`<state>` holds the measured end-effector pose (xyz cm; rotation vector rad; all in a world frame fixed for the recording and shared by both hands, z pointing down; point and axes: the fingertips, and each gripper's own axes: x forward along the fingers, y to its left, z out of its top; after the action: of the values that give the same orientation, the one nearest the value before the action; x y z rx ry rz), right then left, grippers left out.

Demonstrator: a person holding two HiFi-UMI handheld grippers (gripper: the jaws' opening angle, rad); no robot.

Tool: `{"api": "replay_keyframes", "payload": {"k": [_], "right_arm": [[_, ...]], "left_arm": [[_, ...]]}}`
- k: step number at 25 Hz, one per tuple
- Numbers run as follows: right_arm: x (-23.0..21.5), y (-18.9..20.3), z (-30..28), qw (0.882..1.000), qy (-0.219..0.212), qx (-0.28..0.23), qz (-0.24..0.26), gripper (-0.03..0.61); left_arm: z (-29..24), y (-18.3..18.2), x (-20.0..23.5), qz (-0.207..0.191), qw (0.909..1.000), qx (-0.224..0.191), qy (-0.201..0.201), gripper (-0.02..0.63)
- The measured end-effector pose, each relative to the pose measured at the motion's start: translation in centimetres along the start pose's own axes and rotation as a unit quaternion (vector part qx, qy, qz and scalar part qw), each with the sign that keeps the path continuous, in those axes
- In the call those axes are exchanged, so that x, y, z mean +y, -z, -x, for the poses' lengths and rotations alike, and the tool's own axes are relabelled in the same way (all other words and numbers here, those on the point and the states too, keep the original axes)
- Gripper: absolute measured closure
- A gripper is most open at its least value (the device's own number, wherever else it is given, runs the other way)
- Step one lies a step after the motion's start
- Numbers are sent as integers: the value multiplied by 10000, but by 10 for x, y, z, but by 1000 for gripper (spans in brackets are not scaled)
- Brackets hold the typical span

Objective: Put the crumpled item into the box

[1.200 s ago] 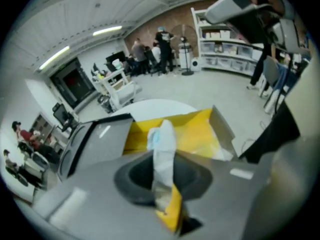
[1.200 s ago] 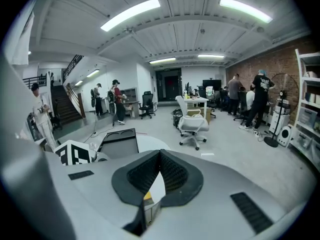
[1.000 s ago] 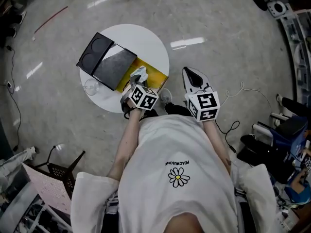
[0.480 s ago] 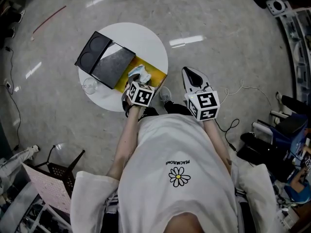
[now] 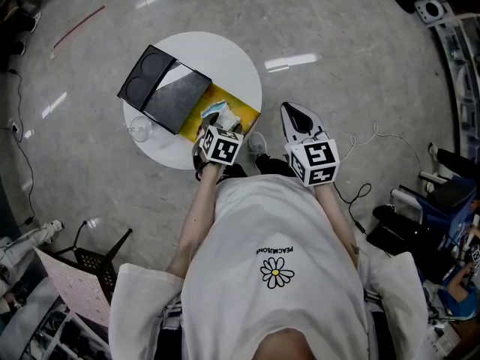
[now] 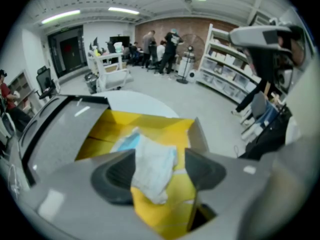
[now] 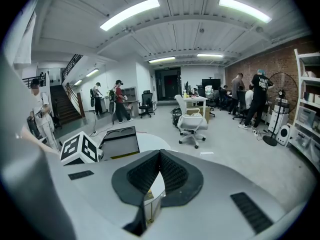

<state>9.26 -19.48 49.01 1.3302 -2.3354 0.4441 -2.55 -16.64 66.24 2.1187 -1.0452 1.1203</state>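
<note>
The crumpled white and light-blue item [image 6: 150,166] hangs between the jaws of my left gripper [image 6: 159,166], just above the yellow inside of the open box [image 6: 145,129]. The jaws are opening: the item lies against the left pad [image 6: 117,171], and a gap shows beside the right pad. In the head view the left gripper [image 5: 212,123] is over the box [image 5: 240,117] on the round white table [image 5: 217,58], with the item [image 5: 217,112] at its tips. My right gripper [image 5: 296,115] hovers to the right of the table, off its edge. Its jaws [image 7: 160,156] are shut with nothing between them.
The box's dark grey lid [image 5: 174,96] lies folded back to the left, with a black panel with two round recesses [image 5: 142,81] beyond it. A clear glass [image 5: 139,131] stands by the table's left rim. A black crate [image 5: 97,265] and cables [image 5: 367,145] are on the floor.
The left gripper's jaws have spread apart round the crumpled item, which stays over the yellow box. The right gripper has not moved.
</note>
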Motion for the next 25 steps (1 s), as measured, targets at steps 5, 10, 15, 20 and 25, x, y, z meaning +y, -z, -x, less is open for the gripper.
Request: {"api": "replay_keyframes", "payload": {"k": [5,10,15,20,25], "right_arm": [[-1,-1,-1,10000,-36,-24,13,578],[-3,-8,-5,9999,-32,-97,110,578],[7,-23,-11,9992,-205,-287,192,578],[18,-41,-14,9971,-427,-549,300,578],[24,-53,-20,9947,-609,-736,381,578]], "left_arm": [[6,-16,5,-304,9993,-69,-207,322],[32,-64,26,-59,9966,-687,-454,329],[84,-120,44,-17,9842,-1534,-886,395],[144,-153,52,-107,9643,-2259,-1380,448],[193,-170,59,-208,9421,-2876,-1713,534]]}}
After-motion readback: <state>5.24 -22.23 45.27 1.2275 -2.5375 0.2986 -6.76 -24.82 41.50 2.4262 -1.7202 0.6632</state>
